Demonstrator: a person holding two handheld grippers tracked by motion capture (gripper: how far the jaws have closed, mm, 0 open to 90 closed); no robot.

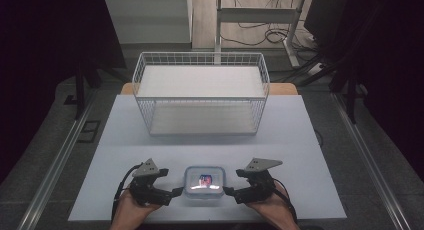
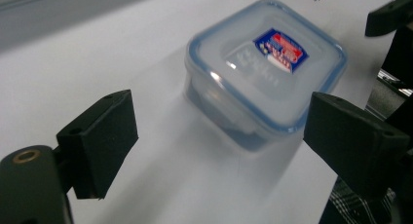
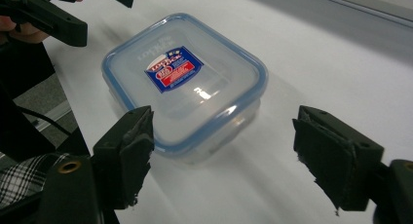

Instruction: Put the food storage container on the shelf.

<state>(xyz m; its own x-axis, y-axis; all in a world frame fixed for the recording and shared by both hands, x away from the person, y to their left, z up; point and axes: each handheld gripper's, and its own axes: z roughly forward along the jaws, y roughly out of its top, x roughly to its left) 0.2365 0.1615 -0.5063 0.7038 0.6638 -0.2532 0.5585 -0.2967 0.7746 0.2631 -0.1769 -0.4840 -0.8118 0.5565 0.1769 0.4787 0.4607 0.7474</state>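
Note:
A clear square plastic container [image 1: 204, 183] with a blue-rimmed lid and a red and blue label sits near the table's front edge. My left gripper [image 1: 170, 182] stands just left of it and my right gripper [image 1: 234, 182] just right of it, jaws pointing inward. In the left gripper view the container [image 2: 265, 68] lies ahead of the left gripper [image 2: 226, 146], whose jaws are wide apart and touch nothing. In the right gripper view the container [image 3: 185, 83] lies just beyond the right gripper [image 3: 229, 158], open too, with its pads off the box.
A white wire basket [image 1: 200, 90] stands at the back middle of the white table [image 1: 300, 140]. Dark floor and metal rails run along both sides. The person's hands [image 1: 131, 210] come in at the bottom edge.

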